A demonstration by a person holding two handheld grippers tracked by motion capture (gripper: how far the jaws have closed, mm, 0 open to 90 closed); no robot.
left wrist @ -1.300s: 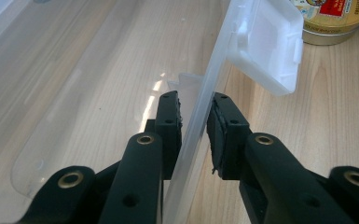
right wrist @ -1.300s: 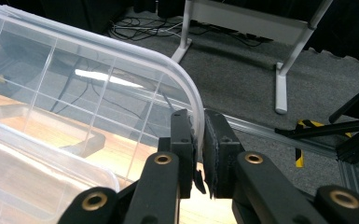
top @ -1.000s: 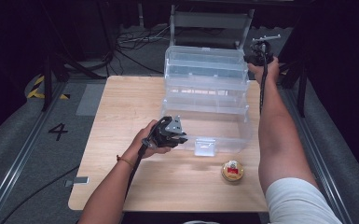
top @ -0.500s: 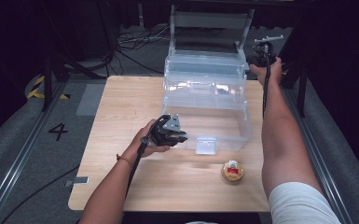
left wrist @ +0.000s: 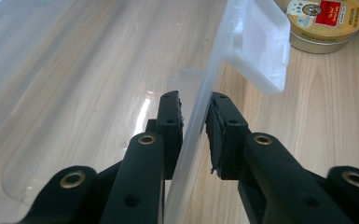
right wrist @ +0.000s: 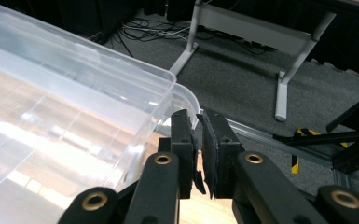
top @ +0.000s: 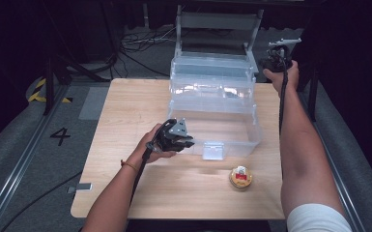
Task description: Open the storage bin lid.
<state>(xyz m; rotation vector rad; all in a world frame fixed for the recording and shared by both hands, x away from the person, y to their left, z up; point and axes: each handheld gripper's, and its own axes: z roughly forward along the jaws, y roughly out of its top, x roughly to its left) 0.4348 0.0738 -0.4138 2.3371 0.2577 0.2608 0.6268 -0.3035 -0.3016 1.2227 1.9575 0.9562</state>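
Nearest the person's edge of the desk (top: 125,193), just in front of the clear plastic box (top: 222,130), a round gold tin (top: 241,177) with a red label is lying flat on the pale wood grain. At the box's near wall, left of its white latch (left wrist: 260,44), the left claw (left wrist: 195,126) is clamping the thin translucent rim, one black rubber pad pressing on each face of it. The box is sitting in the middle of the desk, its smooth lid (top: 212,67) standing raised over the far side. At the box's far right corner, the right claw (right wrist: 198,149) is hovering clenched, its ragged pads nearly meeting with nothing between them, just beside the lid's rounded corner.
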